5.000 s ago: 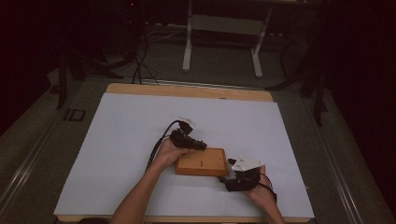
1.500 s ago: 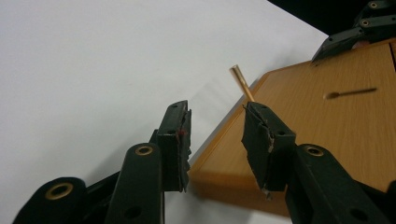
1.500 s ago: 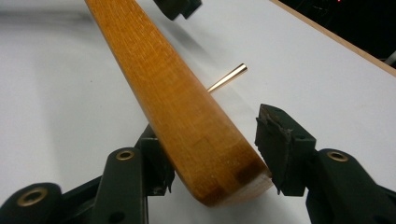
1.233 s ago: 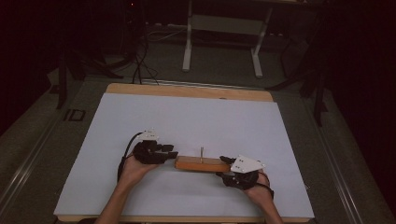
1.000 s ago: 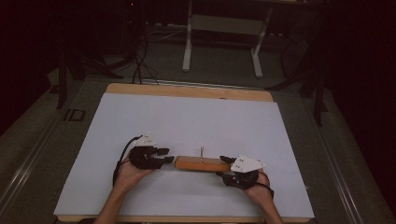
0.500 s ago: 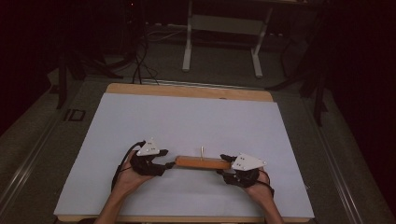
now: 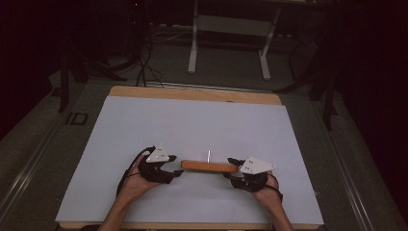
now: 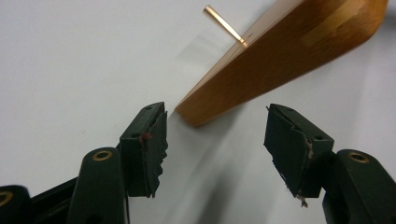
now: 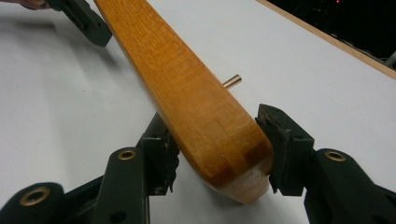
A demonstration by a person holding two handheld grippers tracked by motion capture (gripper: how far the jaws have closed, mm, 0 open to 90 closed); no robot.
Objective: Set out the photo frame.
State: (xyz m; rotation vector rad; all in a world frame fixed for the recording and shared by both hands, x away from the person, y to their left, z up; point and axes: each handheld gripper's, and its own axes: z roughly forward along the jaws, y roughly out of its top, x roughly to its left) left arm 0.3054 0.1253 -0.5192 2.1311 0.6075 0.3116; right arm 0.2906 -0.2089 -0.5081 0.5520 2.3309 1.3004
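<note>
A wooden board [image 7: 209, 166] stands on its long edge on the white table top [image 7: 192, 120], with a thin metal pin [image 7: 208, 156] sticking out of its far face. My right gripper [image 7: 232, 169] is shut on the board's right end; in the right gripper view both pads [image 9: 163, 149] press the rounded end of the board [image 9: 177, 79]. My left gripper [image 7: 176, 172] sits just off the left end. Its jaws have just been opening and stand wide, nothing between them, with the board [image 8: 289, 51] and pin [image 8: 224, 25] just beyond the left gripper's [image 8: 215, 126] tips.
The white sheet covers a wooden table whose far edge [image 7: 192, 94] shows as a bare strip. Behind it the dark floor holds cables [image 7: 144, 62] and a metal stand [image 7: 231, 29]. The person's forearms come in from the bottom edge.
The board, flat five seconds ago, now stands on its edge. The left gripper has let go of its left end, opened and drawn back slightly. The right gripper has kept its hold.
</note>
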